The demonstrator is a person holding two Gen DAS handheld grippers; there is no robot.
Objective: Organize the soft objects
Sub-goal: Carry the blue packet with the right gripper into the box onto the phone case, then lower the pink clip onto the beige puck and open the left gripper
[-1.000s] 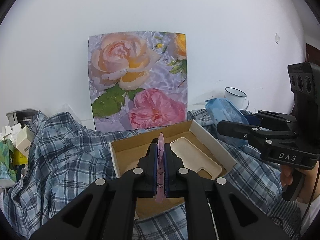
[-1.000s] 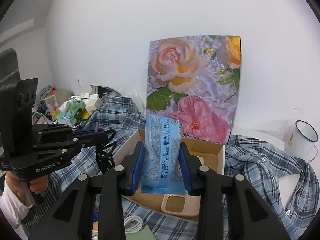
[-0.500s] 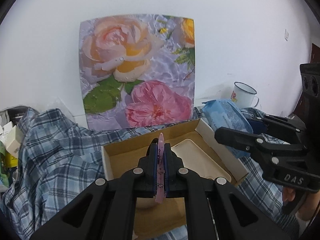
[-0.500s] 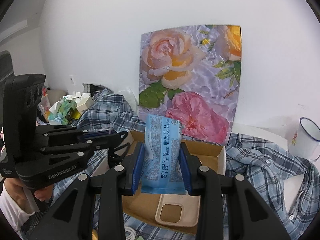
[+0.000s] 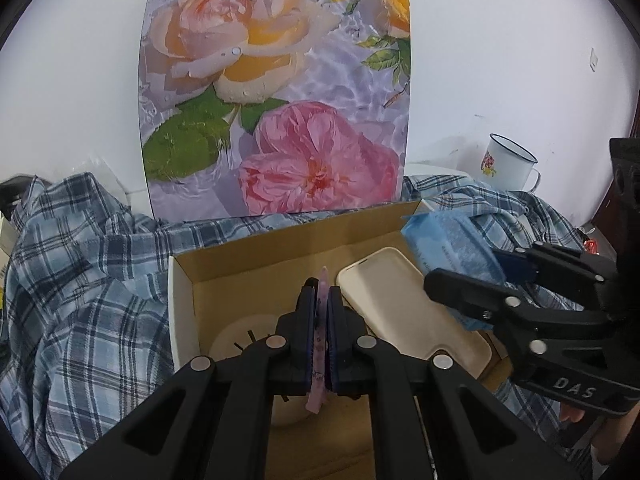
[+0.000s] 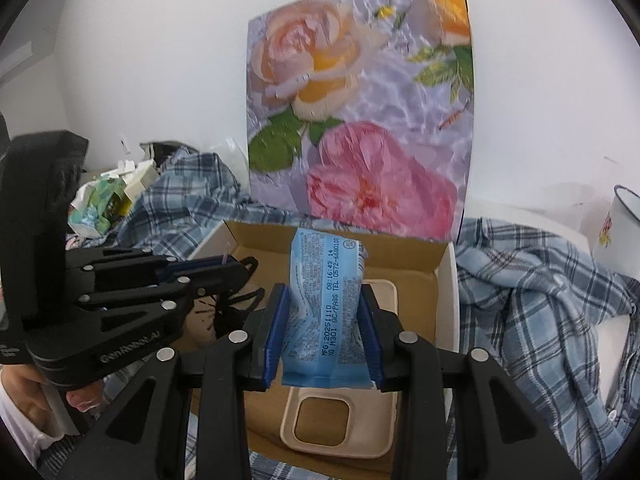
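My left gripper point(image 5: 320, 300) is shut on a thin pink strip point(image 5: 318, 360) that stands edge-on between its blue pads, over the open cardboard box point(image 5: 182, 280). A beige phone case point(image 5: 404, 304) lies in that box to the right of the strip. My right gripper point(image 6: 324, 320) is shut on a blue tissue pack point(image 6: 326, 312) with printed text, held upright above the phone case point(image 6: 340, 432) in the box point(image 6: 448, 292). In the left wrist view the right gripper point(image 5: 452, 272) and its blue pack point(image 5: 444, 240) hang over the box's right side. The left gripper point(image 6: 232, 266) shows at the left of the right wrist view.
A blue plaid shirt point(image 5: 80, 272) is spread around the box on both sides. A rose-print board point(image 5: 276, 96) leans on the white wall behind. A white enamel mug point(image 5: 508, 164) stands at the back right. Small packets point(image 6: 108, 200) sit at the far left.
Both grippers have sunk and moved forward over the box, which now looks larger and nearer. Each still holds its item as before.
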